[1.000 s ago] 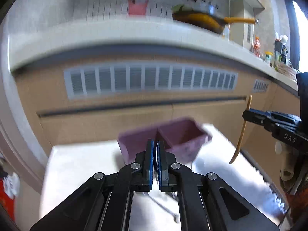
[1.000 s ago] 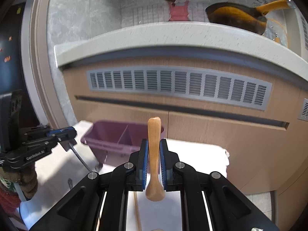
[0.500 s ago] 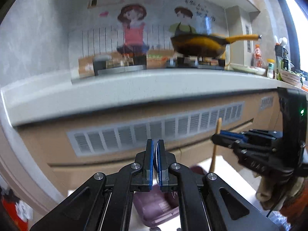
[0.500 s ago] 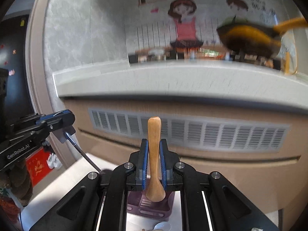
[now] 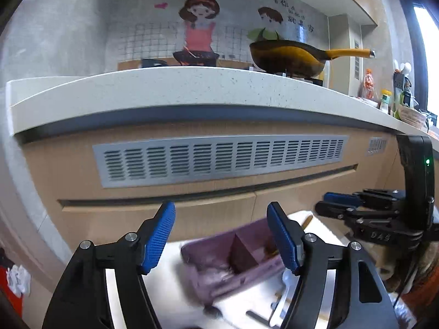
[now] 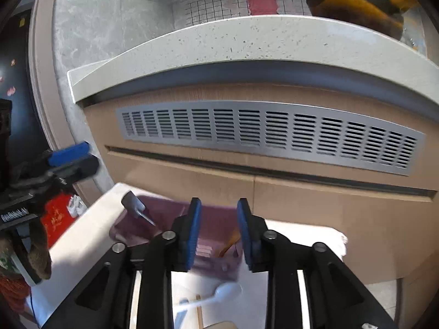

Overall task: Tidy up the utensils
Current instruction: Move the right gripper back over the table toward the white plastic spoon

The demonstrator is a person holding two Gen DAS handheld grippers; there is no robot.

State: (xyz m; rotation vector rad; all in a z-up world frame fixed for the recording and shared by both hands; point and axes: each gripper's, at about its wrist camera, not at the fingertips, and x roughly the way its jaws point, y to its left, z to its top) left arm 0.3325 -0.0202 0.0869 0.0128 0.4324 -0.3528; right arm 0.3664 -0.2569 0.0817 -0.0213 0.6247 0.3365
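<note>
A purple two-compartment utensil holder (image 5: pixel 230 257) stands on a white table (image 5: pixel 170 296); it also shows in the right wrist view (image 6: pixel 211 244). My left gripper (image 5: pixel 221 238) is open and empty above it. My right gripper (image 6: pixel 218 233) is open and empty above the holder's right compartment, where a wooden spoon (image 6: pixel 229 242) lies; its handle tip shows in the left wrist view (image 5: pixel 306 220). A dark metal utensil (image 6: pixel 135 205) leans in the holder's left compartment. The right gripper shows at the right of the left wrist view (image 5: pixel 337 205).
A white plastic spoon (image 6: pixel 219 294) and other loose utensils (image 5: pixel 277 304) lie on the table in front of the holder. Behind stands a wooden cabinet with a grey vent (image 5: pixel 219 161) under a white counter (image 5: pixel 192 87) with a yellow pan (image 5: pixel 290 57).
Both grippers have opened. The left let go of the dark metal utensil and the right let go of the wooden spoon; both now lie in the purple holder. Both cameras have tilted down.
</note>
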